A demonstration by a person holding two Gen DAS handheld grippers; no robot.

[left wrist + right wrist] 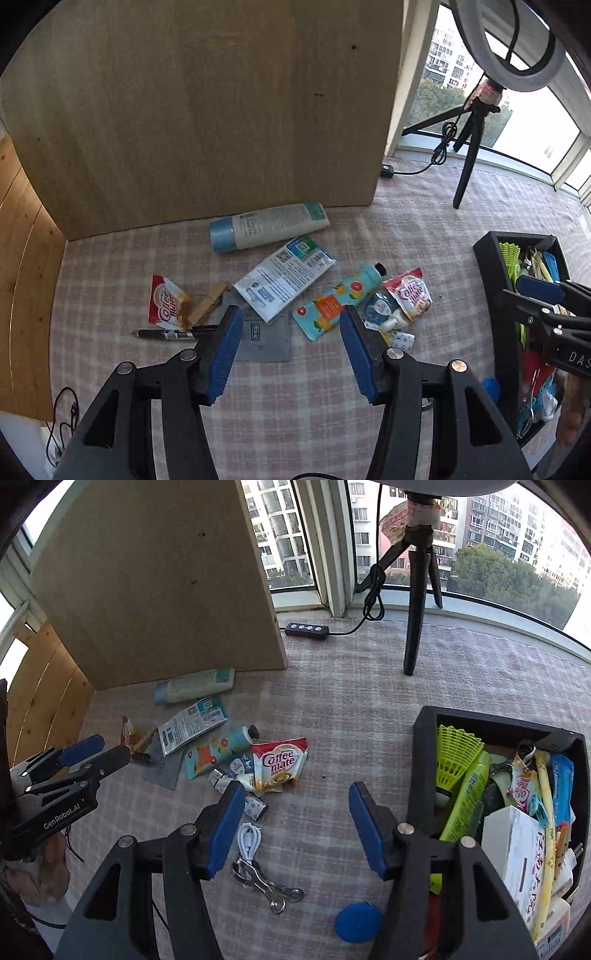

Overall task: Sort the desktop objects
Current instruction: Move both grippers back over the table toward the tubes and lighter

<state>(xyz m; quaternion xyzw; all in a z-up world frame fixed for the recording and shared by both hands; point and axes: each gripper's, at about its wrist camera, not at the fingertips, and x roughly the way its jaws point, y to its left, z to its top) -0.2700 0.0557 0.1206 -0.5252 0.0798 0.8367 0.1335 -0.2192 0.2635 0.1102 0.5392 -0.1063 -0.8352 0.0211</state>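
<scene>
Several loose items are left on the checked tabletop [280, 406], while the black bin [421, 760] is already crowded, so the sorting looks well along but unfinished. Furthest left of the left hand-held gripper [288, 350] lie a Coffee-mate sachet [162, 302], a wooden clothespin [207, 302] and a black pen [166, 334]. Just ahead of its fingertips sit a grey card [266, 343], a white printed pouch [284, 280] and a fruit-patterned tube [340, 295], with a pale tube [269, 229] beyond them. Its jaws stand moderately apart and empty. Under the right hand-held gripper [295, 823], whose jaws are wide with nothing between them, lie a white cable [248, 840], metal clippers [266, 882] and a blue disc [356, 921]. To its right the bin holds a green shuttlecock [456, 757] among other packets.
</scene>
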